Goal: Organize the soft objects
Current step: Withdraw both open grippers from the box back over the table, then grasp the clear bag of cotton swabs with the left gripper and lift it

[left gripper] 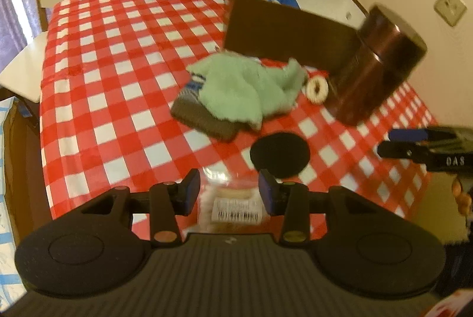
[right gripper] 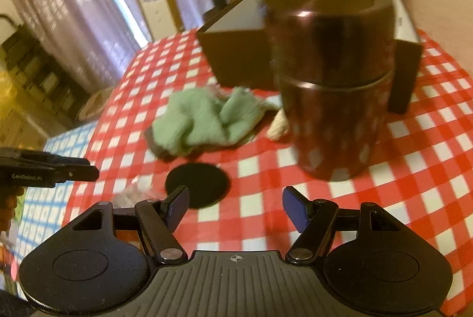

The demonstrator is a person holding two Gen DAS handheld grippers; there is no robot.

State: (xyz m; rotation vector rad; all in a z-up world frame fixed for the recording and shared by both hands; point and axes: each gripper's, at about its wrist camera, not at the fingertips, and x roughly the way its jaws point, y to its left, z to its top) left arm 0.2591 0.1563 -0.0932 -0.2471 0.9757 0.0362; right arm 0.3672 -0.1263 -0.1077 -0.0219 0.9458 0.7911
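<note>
Between the spread jaws of the left gripper [left gripper: 229,195] lies a clear packet [left gripper: 233,209] with a barcode label, right at the near table edge; it looks crinkly rather than soft, though blur makes that hard to judge. Both jaws stand apart and pinch nothing. The right gripper [right gripper: 235,206] is likewise spread and empty, hovering over the checked tablecloth [right gripper: 414,145] with a black round pad [right gripper: 197,184] just ahead and to its left.

The soft pile, a green cloth [left gripper: 245,89] lying over a dark knit piece [left gripper: 204,117], sits straight ahead of the left gripper, beyond the pad, with its long axis running across the view. From the right gripper it lies ahead and to the left, with a brown jar [right gripper: 331,80] crowding the right side. The left gripper seems better placed to reach it. A dark box [left gripper: 289,30] stands just behind the pile.
</note>
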